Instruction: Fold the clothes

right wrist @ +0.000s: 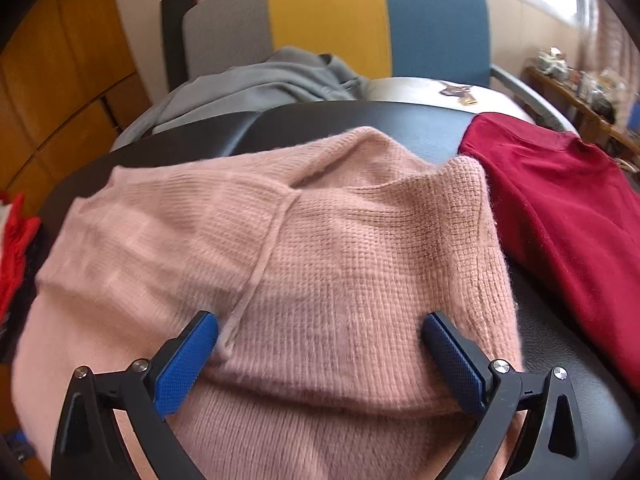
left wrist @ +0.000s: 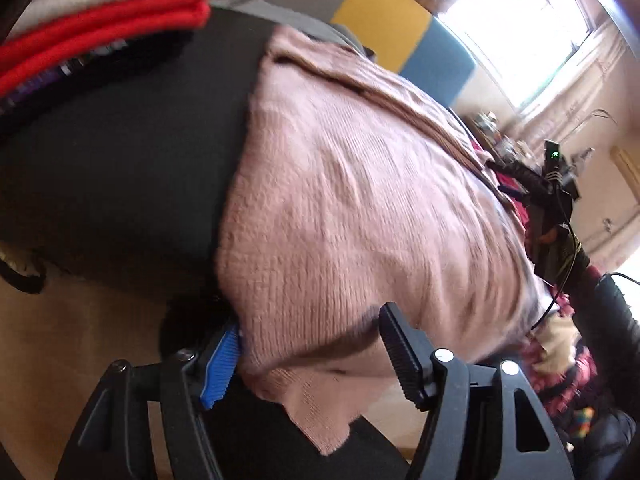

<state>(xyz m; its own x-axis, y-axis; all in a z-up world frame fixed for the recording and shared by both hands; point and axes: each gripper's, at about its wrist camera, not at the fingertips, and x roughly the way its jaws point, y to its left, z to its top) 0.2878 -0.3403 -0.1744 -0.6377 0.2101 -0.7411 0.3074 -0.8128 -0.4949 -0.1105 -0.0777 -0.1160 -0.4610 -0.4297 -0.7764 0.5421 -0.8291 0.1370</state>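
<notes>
Pink sweater (right wrist: 280, 248) lying bunched on black surface (right wrist: 560, 352), between red stack at left and crimson garment (right wrist: 560, 208) at right. Left tool (left wrist: 310, 356), right tool (right wrist: 320, 356) both spread, straddling near hem. Fold apparently underway; next calling for closing on hem.

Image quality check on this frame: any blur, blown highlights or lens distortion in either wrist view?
Left wrist view: motion blur smears the pink sweater and the red-striped stack; the window is blown out white. Right wrist view: sharper, the knit reads clearly on the pink sweater; fisheye bends the chair back, and the corners vignette dark.
</notes>
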